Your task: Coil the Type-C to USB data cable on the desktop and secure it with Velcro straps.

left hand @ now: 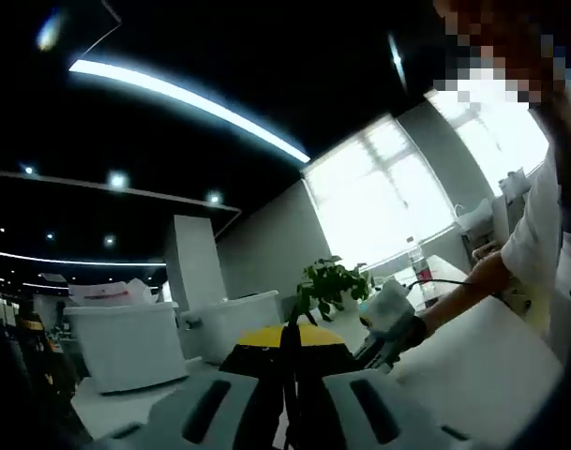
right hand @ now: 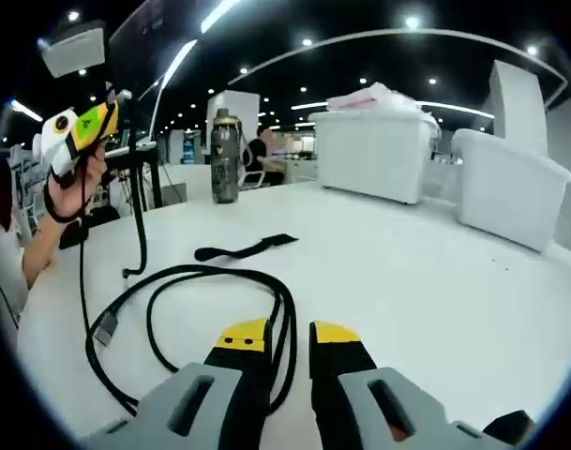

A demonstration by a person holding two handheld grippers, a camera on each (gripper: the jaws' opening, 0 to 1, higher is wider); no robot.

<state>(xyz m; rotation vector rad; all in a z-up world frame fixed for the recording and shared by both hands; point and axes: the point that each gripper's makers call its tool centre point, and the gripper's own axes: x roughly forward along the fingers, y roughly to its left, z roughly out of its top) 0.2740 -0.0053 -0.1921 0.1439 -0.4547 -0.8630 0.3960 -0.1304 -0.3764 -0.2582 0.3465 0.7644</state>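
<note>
On the white surface (right hand: 435, 272), a black round data cable (right hand: 210, 281) loops beside a black Velcro strap (right hand: 246, 248); right gripper (right hand: 290, 342) fingers spread around it, left gripper (left hand: 290, 342) fingers pinching the cable, lifted.

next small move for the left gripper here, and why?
Probably lower the left gripper toward the table. It is raised high with the cable hanging from it, while the rest lies looped by the right gripper; the strap lies unused.
</note>
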